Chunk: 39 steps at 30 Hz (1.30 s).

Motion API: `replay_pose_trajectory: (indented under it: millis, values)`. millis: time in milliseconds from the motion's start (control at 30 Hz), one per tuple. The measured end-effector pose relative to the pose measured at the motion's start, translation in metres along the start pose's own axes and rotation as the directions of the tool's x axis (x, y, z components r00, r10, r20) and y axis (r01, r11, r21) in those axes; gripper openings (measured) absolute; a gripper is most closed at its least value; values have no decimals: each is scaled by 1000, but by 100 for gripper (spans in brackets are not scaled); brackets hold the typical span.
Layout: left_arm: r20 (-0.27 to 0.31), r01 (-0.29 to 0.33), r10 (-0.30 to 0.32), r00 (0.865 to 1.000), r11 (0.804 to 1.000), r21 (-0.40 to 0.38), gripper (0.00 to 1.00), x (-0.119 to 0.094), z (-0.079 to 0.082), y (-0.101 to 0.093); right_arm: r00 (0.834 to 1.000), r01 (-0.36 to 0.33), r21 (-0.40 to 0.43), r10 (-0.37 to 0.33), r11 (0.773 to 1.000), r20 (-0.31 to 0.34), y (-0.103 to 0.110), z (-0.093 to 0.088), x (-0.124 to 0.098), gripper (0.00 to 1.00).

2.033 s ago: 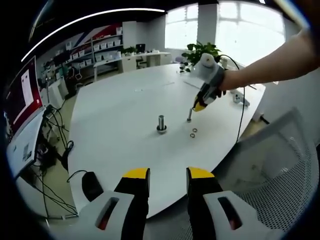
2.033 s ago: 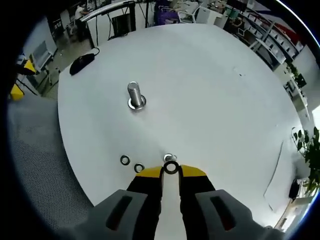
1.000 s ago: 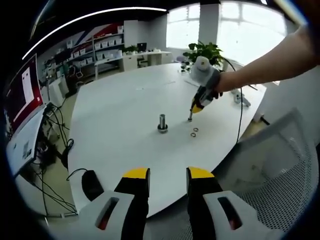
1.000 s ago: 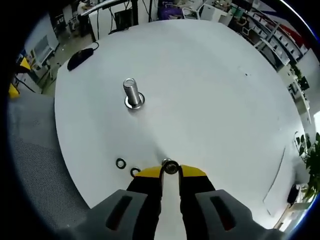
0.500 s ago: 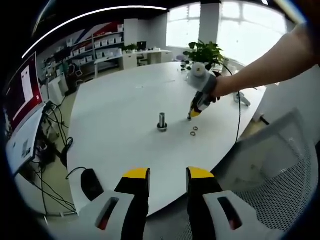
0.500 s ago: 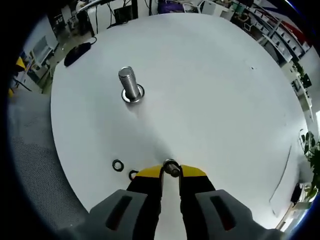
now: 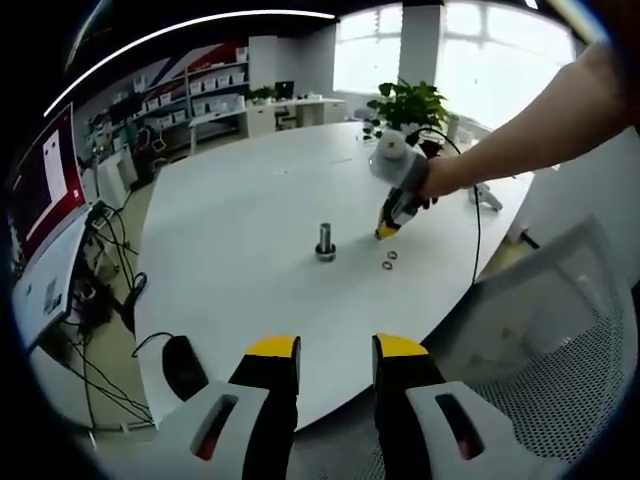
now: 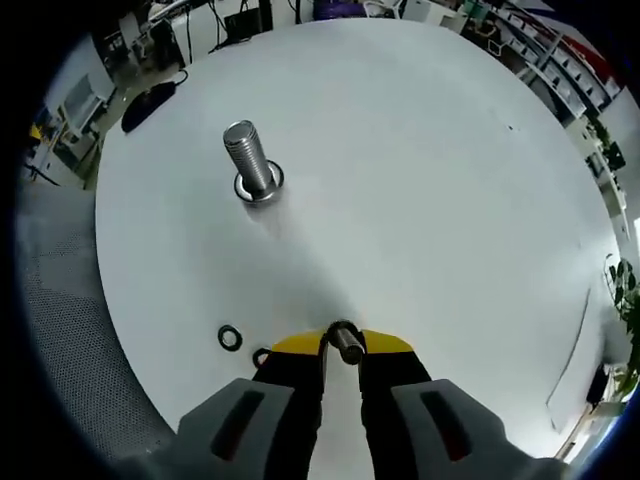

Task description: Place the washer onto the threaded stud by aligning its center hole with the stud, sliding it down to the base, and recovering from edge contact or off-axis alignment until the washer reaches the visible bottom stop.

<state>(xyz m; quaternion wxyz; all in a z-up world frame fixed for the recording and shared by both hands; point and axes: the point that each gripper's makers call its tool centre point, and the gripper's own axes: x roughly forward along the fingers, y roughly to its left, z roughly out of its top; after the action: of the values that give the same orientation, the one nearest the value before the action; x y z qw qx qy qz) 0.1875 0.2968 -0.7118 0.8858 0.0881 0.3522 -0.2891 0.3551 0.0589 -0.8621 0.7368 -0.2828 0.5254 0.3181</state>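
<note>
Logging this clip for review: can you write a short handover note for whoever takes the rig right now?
Right tongs: shut on a washer, held above the white table, short of the threaded stud.
Left tongs: open, holding nothing, back at the near table edge.
Spare washers: two lie on the table beside the right tongs; one is in full view.
Done: washer picked up.
Left: carry it over the stud, line up its hole, slide it down to the base.
</note>
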Motion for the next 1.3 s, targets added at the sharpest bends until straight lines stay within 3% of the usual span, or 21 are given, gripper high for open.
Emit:
replay_pose_trajectory:
  millis: [733, 1067, 1300]
  values:
    - [-7, -3, 3, 1000, 1000, 9, 27, 0, -1, 0, 1000, 15, 12, -15, 1000, 18, 2, -6, -8, 19]
    - [-9, -2, 2, 1000, 1000, 15, 26, 0, -2, -1, 1000, -17, 44, 17, 999, 16, 18, -19, -6, 19]
    - [-12, 0, 0, 1000, 1000, 23, 26, 0, -2, -1, 999, -37, 19, 37, 999, 13, 34, -24, -8, 19]
